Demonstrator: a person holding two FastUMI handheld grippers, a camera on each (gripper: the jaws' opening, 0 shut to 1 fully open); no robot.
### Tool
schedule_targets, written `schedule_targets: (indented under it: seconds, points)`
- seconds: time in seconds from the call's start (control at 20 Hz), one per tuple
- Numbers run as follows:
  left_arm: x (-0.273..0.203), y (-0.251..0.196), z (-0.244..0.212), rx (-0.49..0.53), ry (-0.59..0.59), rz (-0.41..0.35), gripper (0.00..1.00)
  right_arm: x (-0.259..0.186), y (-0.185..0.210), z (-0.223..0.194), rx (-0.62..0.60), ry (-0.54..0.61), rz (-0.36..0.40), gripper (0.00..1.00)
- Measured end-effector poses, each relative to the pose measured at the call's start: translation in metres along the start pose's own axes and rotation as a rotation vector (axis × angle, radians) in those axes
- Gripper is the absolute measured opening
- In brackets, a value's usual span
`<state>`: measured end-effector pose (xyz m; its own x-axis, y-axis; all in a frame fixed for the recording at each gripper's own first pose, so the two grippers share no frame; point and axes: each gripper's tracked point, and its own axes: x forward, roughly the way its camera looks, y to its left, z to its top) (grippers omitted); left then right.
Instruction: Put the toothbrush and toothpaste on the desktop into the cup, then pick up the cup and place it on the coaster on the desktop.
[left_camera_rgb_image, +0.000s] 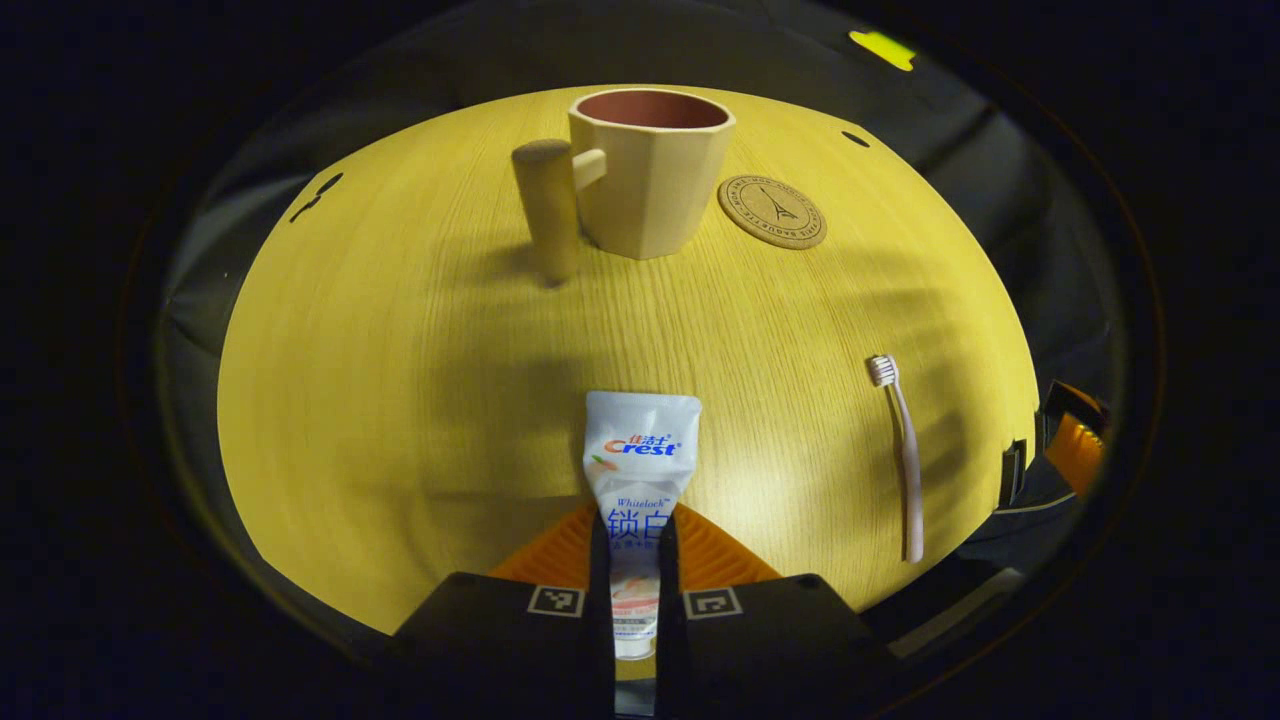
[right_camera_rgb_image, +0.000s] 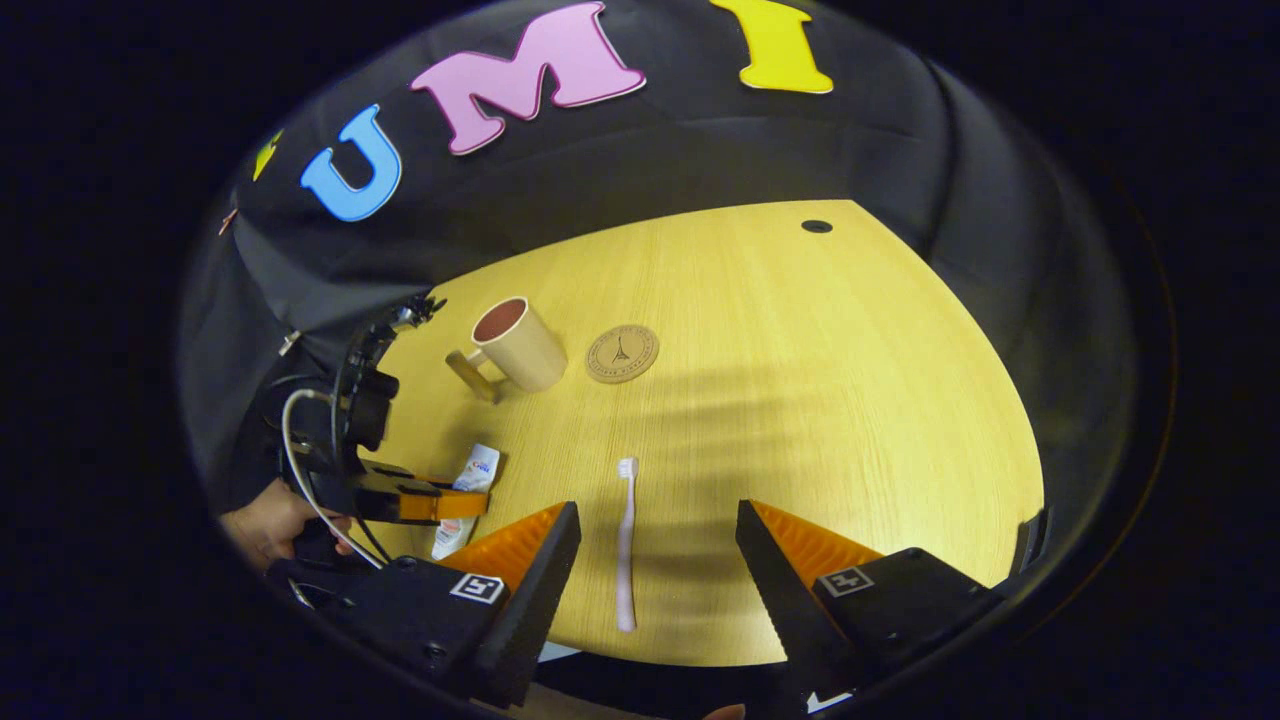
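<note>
Cup: one, a faceted cup (left_camera_rgb_image: 650, 185) with a thick side handle, upright at the far part of the tabletop (left_camera_rgb_image: 400, 330); it stands empty.
Coaster: one round coaster (left_camera_rgb_image: 771, 211), flat on the tabletop just beside the cup, apart from it.
Toothpaste: one tube of toothpaste (left_camera_rgb_image: 640, 470), lying on the tabletop, crimped end toward the cup; its cap end is cut off at the bottom of the left gripper view.
Toothbrush: one toothbrush (right_camera_rgb_image: 626, 545), flat on the tabletop, bristle head toward the cup, untouched.
Left hand-held gripper (left_camera_rgb_image: 636, 560): clenched on the toothpaste, both fingers pressing the tube's sides.
Right hand-held gripper (right_camera_rgb_image: 655, 560): released, fingers spread wide on either side of the toothbrush handle, not touching it.
Hand (right_camera_rgb_image: 270, 525): one, partly cut off at the edge, holding the left hand-held gripper.
</note>
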<state>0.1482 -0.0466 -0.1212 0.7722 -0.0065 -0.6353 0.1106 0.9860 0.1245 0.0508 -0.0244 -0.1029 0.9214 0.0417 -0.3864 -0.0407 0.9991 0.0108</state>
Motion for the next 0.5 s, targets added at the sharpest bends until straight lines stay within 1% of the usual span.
schedule_targets:
  seconds: [0.2,0.35,0.45,0.5]
  points:
    - [-0.020,0.010,-0.011,-0.010,-0.038,-0.019,0.20,0.024,0.008,-0.017,-0.047,0.083,-0.023,0.96]
    - [-0.041,0.018,-0.022,-0.037,-0.067,-0.034,0.20,0.041,0.012,-0.029,-0.082,0.136,-0.049,0.87]
    - [-0.054,0.023,-0.031,-0.064,-0.084,-0.050,0.20,0.052,0.016,-0.036,-0.103,0.161,-0.067,0.84]
    - [-0.060,0.026,-0.035,-0.073,-0.090,-0.053,0.20,0.056,0.018,-0.038,-0.114,0.174,-0.074,0.84]
